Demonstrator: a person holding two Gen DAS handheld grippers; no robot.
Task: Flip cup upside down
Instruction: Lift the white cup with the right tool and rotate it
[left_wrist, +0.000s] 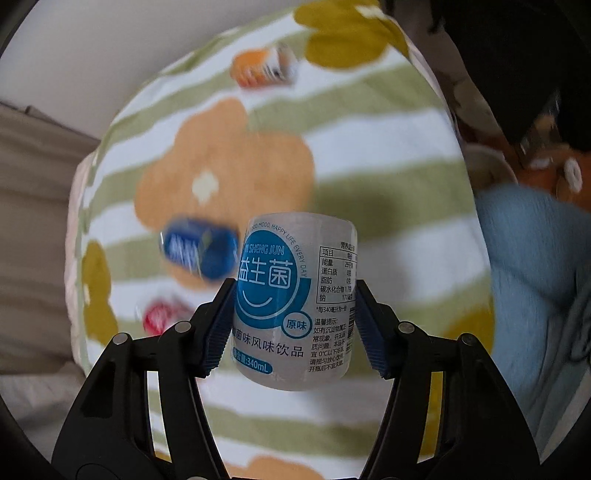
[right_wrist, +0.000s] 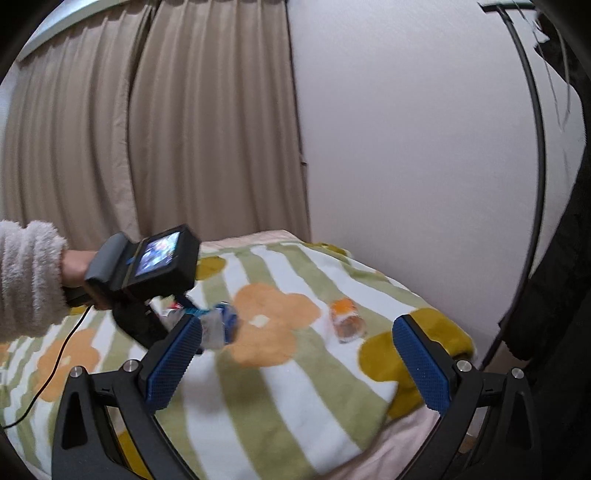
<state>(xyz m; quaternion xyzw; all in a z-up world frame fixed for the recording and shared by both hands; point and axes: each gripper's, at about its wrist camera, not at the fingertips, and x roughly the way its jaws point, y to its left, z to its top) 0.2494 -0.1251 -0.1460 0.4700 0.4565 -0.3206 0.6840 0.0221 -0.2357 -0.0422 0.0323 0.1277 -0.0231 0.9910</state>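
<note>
Translucent plastic, the cup (left_wrist: 293, 299) with its blue label was clamped between the blue pads of the left tool (left_wrist: 295, 325), held above the flowered blanket (left_wrist: 369, 155) near a blue cup (left_wrist: 201, 251). Right tool (right_wrist: 295, 362) gaped wide, holding nothing.

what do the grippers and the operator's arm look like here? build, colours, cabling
Both are black plastic two-finger linkage frames with silver pivot bolts and blue ribbed pads. The left gripper carries a black camera with a lit rear screen, trailing a thin black cable. The left hand wears a fuzzy off-white sleeve.
</note>
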